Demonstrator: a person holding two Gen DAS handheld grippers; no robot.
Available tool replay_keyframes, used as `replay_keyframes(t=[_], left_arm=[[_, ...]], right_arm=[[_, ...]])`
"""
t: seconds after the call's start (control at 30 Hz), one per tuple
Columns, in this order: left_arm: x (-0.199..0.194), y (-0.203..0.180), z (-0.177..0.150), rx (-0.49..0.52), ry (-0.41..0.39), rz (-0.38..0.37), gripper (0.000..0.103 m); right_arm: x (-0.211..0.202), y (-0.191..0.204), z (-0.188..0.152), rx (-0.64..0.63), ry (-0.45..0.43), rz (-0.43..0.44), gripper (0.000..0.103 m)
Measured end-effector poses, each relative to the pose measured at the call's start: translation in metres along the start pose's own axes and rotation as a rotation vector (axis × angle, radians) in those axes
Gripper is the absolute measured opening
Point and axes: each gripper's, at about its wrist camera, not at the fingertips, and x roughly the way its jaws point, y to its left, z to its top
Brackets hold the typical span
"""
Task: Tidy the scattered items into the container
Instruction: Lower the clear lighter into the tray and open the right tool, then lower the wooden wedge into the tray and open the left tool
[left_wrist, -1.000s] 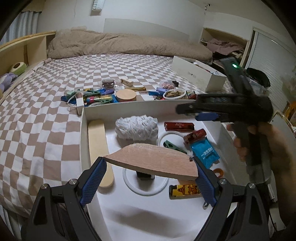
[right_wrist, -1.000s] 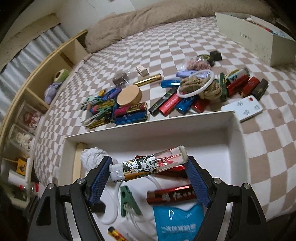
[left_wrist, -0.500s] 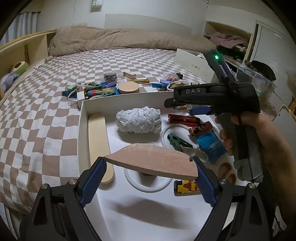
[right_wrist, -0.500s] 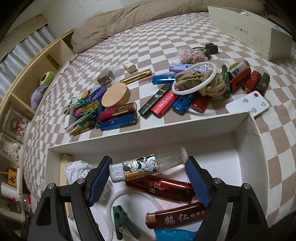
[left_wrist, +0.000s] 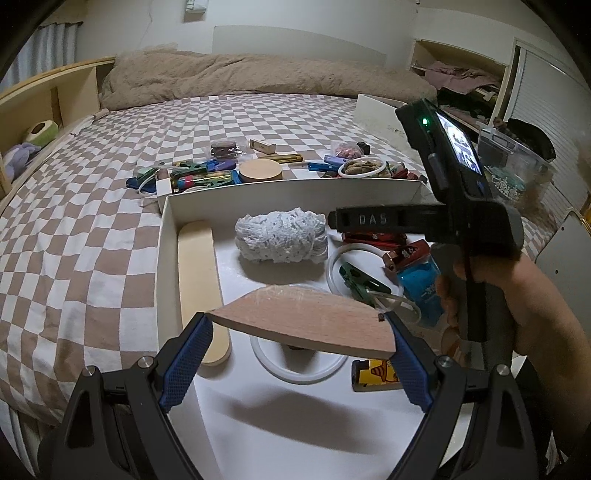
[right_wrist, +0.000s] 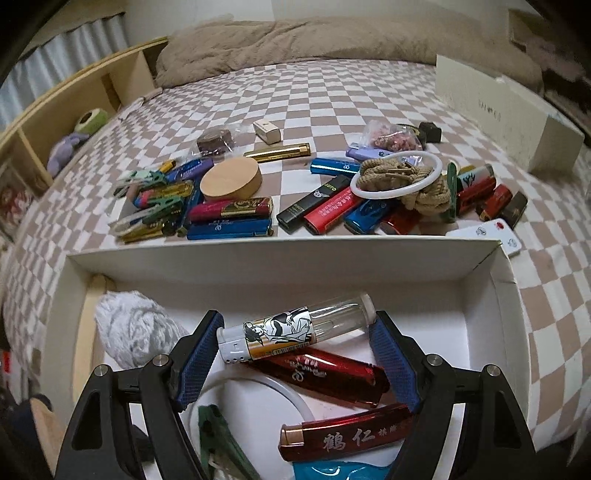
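Note:
My left gripper (left_wrist: 299, 325) is shut on a flat wooden piece (left_wrist: 310, 319) and holds it above the white box (left_wrist: 164, 236). My right gripper (right_wrist: 295, 332) is shut on a clear lighter with a printed label (right_wrist: 291, 328), held low inside the box (right_wrist: 258, 258) over a red lighter (right_wrist: 321, 374). In the left wrist view the right gripper's black body (left_wrist: 424, 221) hangs over the box's right half. Several lighters (right_wrist: 229, 218), a round wooden lid (right_wrist: 231, 179) and a rope with a white ring (right_wrist: 402, 177) lie scattered on the bed behind the box.
The box holds a white yarn ball (left_wrist: 282, 240), a wooden stick (left_wrist: 197, 280), a green clip (left_wrist: 356, 278), a blue packet (left_wrist: 421, 291) and a yellow lighter (left_wrist: 376, 374). A white remote (right_wrist: 487, 234) lies by the box's far right corner. A shoebox (right_wrist: 506, 110) stands at the back right.
My right gripper has moved down and forward into the box with the clear lighter. My left gripper has held the wooden piece almost still.

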Motion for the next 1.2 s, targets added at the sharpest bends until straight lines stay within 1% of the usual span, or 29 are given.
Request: replay_keyframes(t=[0.33, 0.53, 0.7, 0.83, 0.87, 0.9, 1.07, 1.2], left_arm=[[0.000, 0.000, -0.001, -0.005, 0.001, 0.002, 0.092], [-0.001, 0.004, -0.002, -0.014, 0.000, 0.007, 0.092], [0.000, 0.006, -0.001, -0.019, 0.003, 0.012, 0.092], [0.005, 0.008, 0.003, -0.028, 0.020, 0.012, 0.092], [0.007, 0.008, 0.004, -0.030, 0.027, 0.012, 0.092], [0.008, 0.009, 0.006, -0.031, 0.033, 0.011, 0.092], [0.017, 0.008, 0.012, -0.050, 0.065, -0.015, 0.092], [0.025, 0.005, 0.016, -0.036, 0.086, -0.004, 0.092]], right_arm=[[0.000, 0.004, -0.003, -0.036, -0.004, -0.036, 0.082], [-0.010, -0.003, 0.001, -0.027, -0.030, -0.024, 0.082], [-0.031, -0.011, 0.005, -0.016, -0.061, 0.015, 0.082], [-0.050, -0.018, 0.005, -0.016, -0.082, 0.067, 0.084], [-0.054, -0.021, 0.003, -0.013, -0.088, 0.077, 0.095], [-0.059, -0.023, 0.002, -0.007, -0.095, 0.084, 0.099], [-0.070, -0.036, -0.005, 0.029, -0.105, 0.140, 0.099], [-0.077, -0.052, -0.007, 0.102, -0.114, 0.204, 0.099]])
